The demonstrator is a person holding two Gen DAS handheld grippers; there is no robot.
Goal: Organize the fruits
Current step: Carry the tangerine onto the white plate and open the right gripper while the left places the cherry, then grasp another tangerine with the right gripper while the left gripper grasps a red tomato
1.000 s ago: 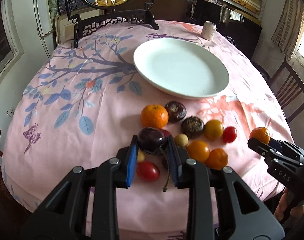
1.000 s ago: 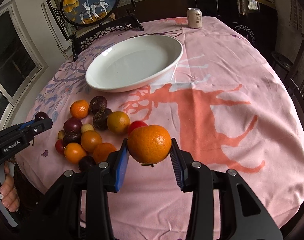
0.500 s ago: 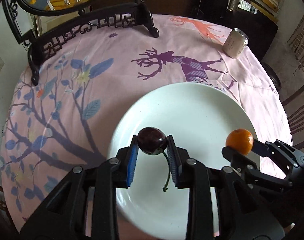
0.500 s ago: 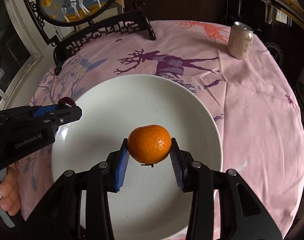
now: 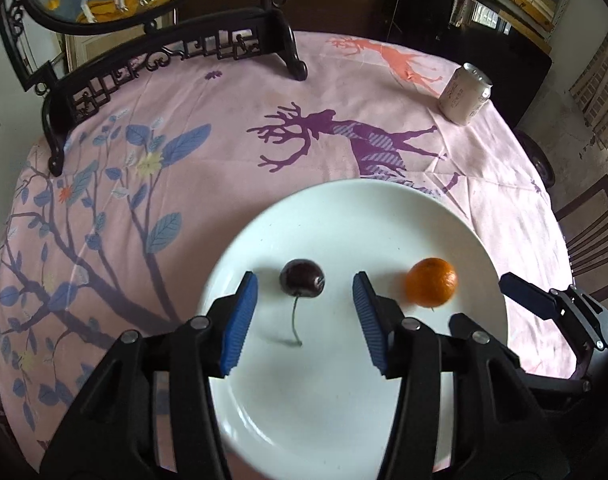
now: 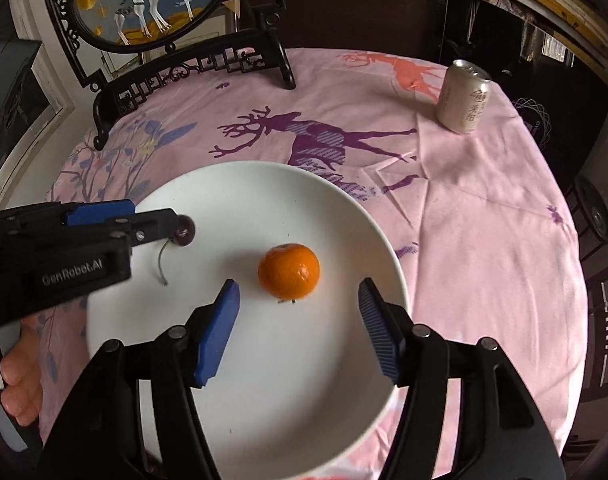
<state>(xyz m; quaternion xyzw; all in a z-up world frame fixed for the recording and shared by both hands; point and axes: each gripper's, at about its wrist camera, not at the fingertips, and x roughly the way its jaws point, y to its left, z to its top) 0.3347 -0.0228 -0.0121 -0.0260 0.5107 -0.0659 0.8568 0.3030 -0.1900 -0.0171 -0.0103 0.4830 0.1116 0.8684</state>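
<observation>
Nearest the cameras, the left gripper [image 5: 304,312] stood with its fingers [image 5: 240,320] well apart and holding nothing; its jaws had just been opening. Just beyond the fingertips and between their lines lay the cherry [image 5: 302,279], clear of both pads, its stem trailing back toward the gripper. The right gripper [image 6: 298,320] was likewise spread wide with nothing gripped, its jaws also having just been opening, and the mandarin [image 6: 289,270] rested just ahead of its fingertips, between them and touching neither. Both fruits sat on the white plate [image 5: 344,420], the mandarin to the right of the left gripper's right finger, apart from the cherry. In the inspector's judgement, each fruit had been set down at the point of release, spaced apart so that neither gripper obstructed the other. Against the earlier frames, a second before, both fruits were gripped above the loose heap of fruit on the surface; half a second before, they were held over the plate; at this moment both were released. Beyond the plate, the pink cloth-covered surface [image 5: 224,120] carried a drink can [image 5: 464,94] far right and a dark carved stand [image 5: 172,60] at the far edge.
</observation>
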